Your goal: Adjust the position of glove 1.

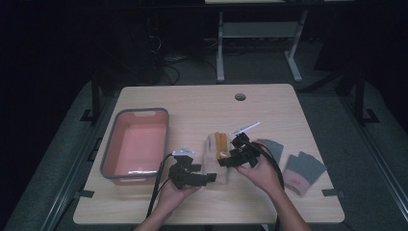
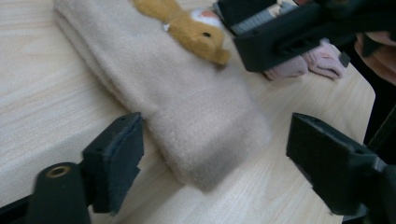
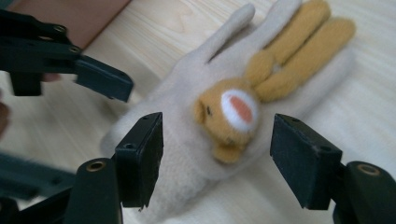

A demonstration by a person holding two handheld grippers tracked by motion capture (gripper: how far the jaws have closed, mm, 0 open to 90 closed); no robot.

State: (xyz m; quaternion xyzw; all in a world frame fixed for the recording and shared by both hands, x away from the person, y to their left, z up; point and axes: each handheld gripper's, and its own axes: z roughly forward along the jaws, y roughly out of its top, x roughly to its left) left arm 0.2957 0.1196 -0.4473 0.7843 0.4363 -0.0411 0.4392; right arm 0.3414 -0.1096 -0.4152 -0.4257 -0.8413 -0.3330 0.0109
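Observation:
A cream glove (image 1: pixel 211 156) with a yellow plush rabbit (image 1: pixel 221 143) sewn on it lies flat at the table's middle. In the high view my left gripper (image 1: pixel 208 178) is at its near cuff end and my right gripper (image 1: pixel 224 160) is over its right side. The left gripper view has my left gripper (image 2: pixel 215 154) open, its jaws either side of the cuff end of the glove (image 2: pixel 177 93). In the right gripper view my right gripper (image 3: pixel 217 154) is open, its jaws flanking the rabbit's head (image 3: pixel 233 112) just above the glove (image 3: pixel 182 84). Neither holds anything.
A grey-rimmed pink basin (image 1: pixel 110 149) stands empty at the left. Two grey gloves with pink cuffs (image 1: pixel 303 169) (image 1: pixel 272 146) lie to the right of the cream one. A thin white pen-like object (image 1: pixel 245 127) lies behind the gloves. A cable hole (image 1: pixel 240 96) is near the far edge.

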